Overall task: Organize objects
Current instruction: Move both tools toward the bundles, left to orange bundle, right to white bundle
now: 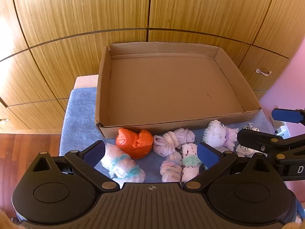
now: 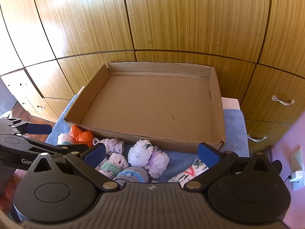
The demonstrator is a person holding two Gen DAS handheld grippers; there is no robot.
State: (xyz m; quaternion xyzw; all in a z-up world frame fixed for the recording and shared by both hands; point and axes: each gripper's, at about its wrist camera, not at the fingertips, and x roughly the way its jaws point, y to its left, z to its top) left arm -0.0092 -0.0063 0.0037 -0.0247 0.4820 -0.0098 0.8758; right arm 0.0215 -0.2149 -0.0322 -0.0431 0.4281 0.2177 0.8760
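Note:
A shallow cardboard box (image 1: 103, 95) (image 2: 217, 103) with nothing in it stands on a blue towel (image 1: 80, 118) (image 2: 234, 126). Several rolled sock bundles lie in a row in front of it: an orange one (image 1: 134, 143) (image 2: 81, 134), a white one with teal bands (image 1: 122, 165), lilac ones (image 1: 173, 141) (image 2: 114, 145), and a fluffy white one (image 1: 214, 133) (image 2: 140, 152). My left gripper (image 1: 151, 155) is open above the orange and white bundles. My right gripper (image 2: 151, 155) is open above the fluffy bundle and a grey-blue bundle (image 2: 133, 174); it also shows in the left wrist view (image 1: 266, 127).
Wooden cabinet doors (image 1: 133, 5) (image 2: 190, 19) stand right behind the box, with metal handles (image 2: 283, 101) at the right. A pink wall (image 1: 286, 87) is at the right and a red-brown wood floor (image 1: 22, 152) at the left. A white patterned sock (image 2: 192, 169) lies near the right.

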